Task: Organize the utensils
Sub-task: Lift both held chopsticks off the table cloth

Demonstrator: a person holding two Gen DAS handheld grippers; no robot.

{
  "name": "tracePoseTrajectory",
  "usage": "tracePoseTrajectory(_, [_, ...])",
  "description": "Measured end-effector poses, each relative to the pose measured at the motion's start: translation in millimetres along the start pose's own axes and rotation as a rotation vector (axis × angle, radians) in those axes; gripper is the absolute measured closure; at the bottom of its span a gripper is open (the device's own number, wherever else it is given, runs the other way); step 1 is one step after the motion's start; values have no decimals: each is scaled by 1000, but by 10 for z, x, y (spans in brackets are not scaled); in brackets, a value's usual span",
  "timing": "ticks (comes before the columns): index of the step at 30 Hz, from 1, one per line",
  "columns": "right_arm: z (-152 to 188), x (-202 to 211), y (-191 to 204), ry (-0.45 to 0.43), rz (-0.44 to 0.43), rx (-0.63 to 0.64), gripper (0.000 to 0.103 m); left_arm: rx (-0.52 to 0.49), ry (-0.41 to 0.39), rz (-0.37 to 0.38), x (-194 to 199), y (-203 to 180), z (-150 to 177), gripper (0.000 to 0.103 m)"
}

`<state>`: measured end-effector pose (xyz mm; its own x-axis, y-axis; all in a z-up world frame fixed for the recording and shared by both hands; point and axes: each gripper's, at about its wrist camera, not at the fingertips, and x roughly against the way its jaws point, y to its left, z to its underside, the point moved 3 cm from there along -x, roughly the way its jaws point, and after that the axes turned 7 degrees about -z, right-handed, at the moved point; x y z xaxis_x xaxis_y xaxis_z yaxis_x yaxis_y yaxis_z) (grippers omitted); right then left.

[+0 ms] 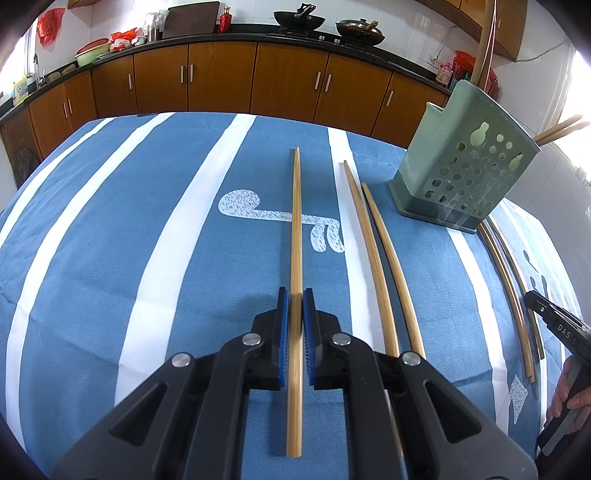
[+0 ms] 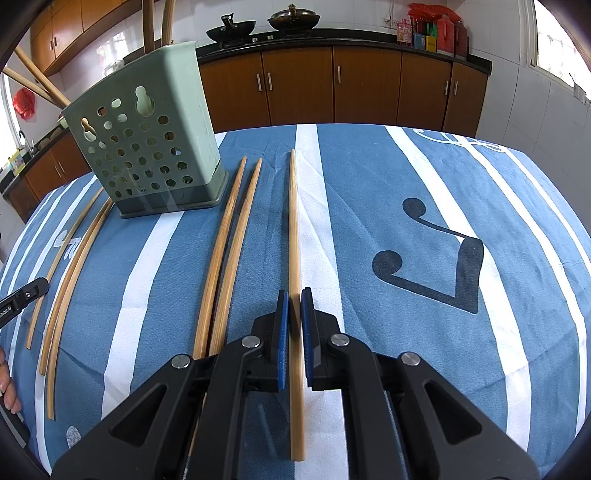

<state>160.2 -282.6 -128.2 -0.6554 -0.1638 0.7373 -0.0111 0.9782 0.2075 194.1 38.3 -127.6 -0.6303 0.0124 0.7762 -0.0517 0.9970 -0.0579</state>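
Note:
Several bamboo chopsticks lie on a blue-and-white striped cloth. In the left wrist view my left gripper (image 1: 296,301) is shut on one chopstick (image 1: 296,221) that points away from me. Two more chopsticks (image 1: 373,251) lie to its right. In the right wrist view my right gripper (image 2: 294,301) is shut on another chopstick (image 2: 294,229). Two chopsticks (image 2: 231,243) lie to its left and three more (image 2: 70,266) farther left. A green perforated utensil holder (image 2: 147,147) stands upright at the back with chopsticks in it; it also shows in the left wrist view (image 1: 465,162).
The table (image 1: 147,221) ends at the far edge before brown kitchen cabinets (image 1: 288,81). Woks (image 1: 299,20) sit on the counter. The right gripper's body (image 1: 554,321) shows at the right edge of the left wrist view, beside more chopsticks (image 1: 513,288).

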Motion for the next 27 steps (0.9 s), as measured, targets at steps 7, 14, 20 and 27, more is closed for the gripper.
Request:
tracePoseTrajectory(7, [33, 26, 11, 1, 14, 5, 95, -31, -1, -23, 31, -37, 36, 93])
tracePoseTrajectory(14, [78, 61, 20, 2, 18, 10, 95, -65, -2, -54, 78, -74, 101, 93])
tracePoseTrajectory(20, [89, 67, 15, 1, 11, 7, 95, -85, -4, -79, 77, -95, 102, 94])
tracePoseTrajectory(27, [85, 164, 15, -17, -2, 6, 96, -87, 1, -78, 131, -86, 92, 95])
